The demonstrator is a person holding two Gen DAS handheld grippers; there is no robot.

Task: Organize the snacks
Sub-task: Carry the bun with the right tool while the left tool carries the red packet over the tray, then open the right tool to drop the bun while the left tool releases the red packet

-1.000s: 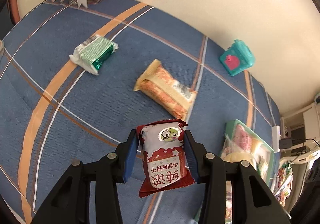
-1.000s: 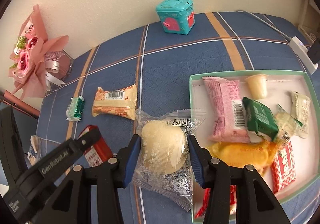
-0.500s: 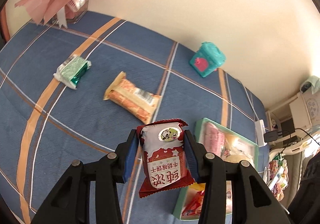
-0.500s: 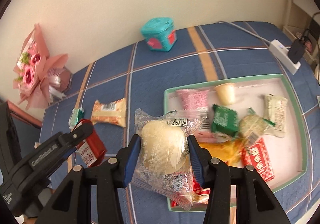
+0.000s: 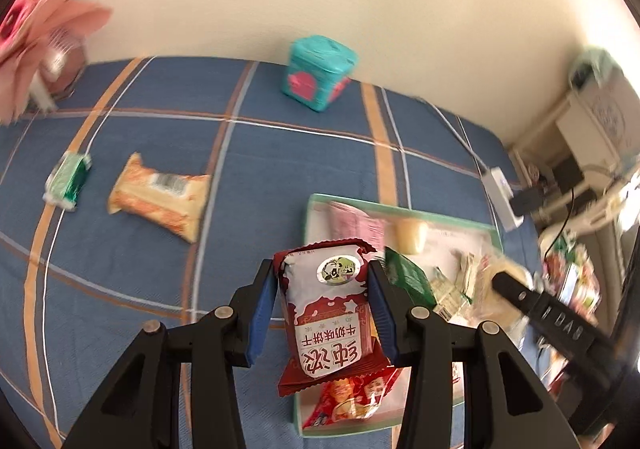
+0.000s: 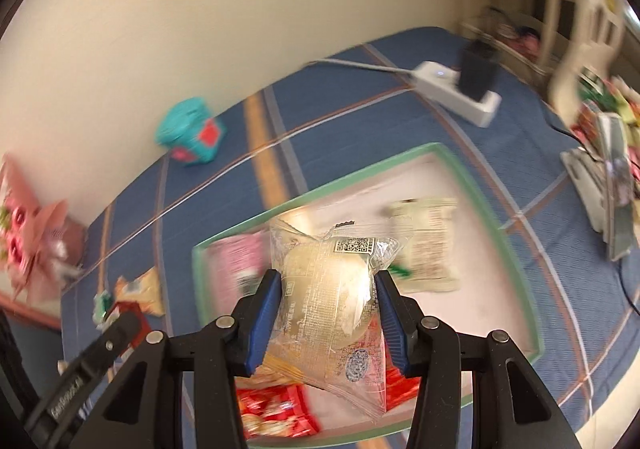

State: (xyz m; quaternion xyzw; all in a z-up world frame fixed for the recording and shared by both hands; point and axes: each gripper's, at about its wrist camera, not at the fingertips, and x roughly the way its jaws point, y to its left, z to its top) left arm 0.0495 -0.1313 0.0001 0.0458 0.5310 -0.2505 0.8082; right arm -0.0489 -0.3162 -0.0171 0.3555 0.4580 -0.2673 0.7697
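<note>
Left wrist view, nearest item: we log the left gripper [image 5: 322,307], its blue pads clamped on a red-and-white biscuit packet [image 5: 330,313] held upright above the near left corner of the green-rimmed tray [image 5: 310,209]. Below the packet, inside the tray, we note a red snack pack [image 5: 352,401]; to the right, a dark green sachet [image 5: 408,277], small pale sachets, a pink packet [image 5: 356,223] and a pale jelly cup [image 5: 410,235] farther in. On the blue plaid cloth [image 5: 280,169] to the left lie an orange wafer pack [image 5: 160,201] and, farther left, a green foil snack [image 5: 68,181], both outside the tray. Far back we list a teal toy box [image 5: 320,73] by the wall, a pink bouquet [image 5: 36,29] at far left and a white power strip [image 5: 500,197] at right.

Right wrist view, nearest item: we log the right gripper [image 6: 326,315] closed on a clear-wrapped pale bun [image 6: 332,289], hanging over the tray's middle. Beneath it sit red packs; beyond it, a cream sachet [image 6: 428,245]. The left gripper's black arm shows at lower left. Much of this view is blurred.
</note>
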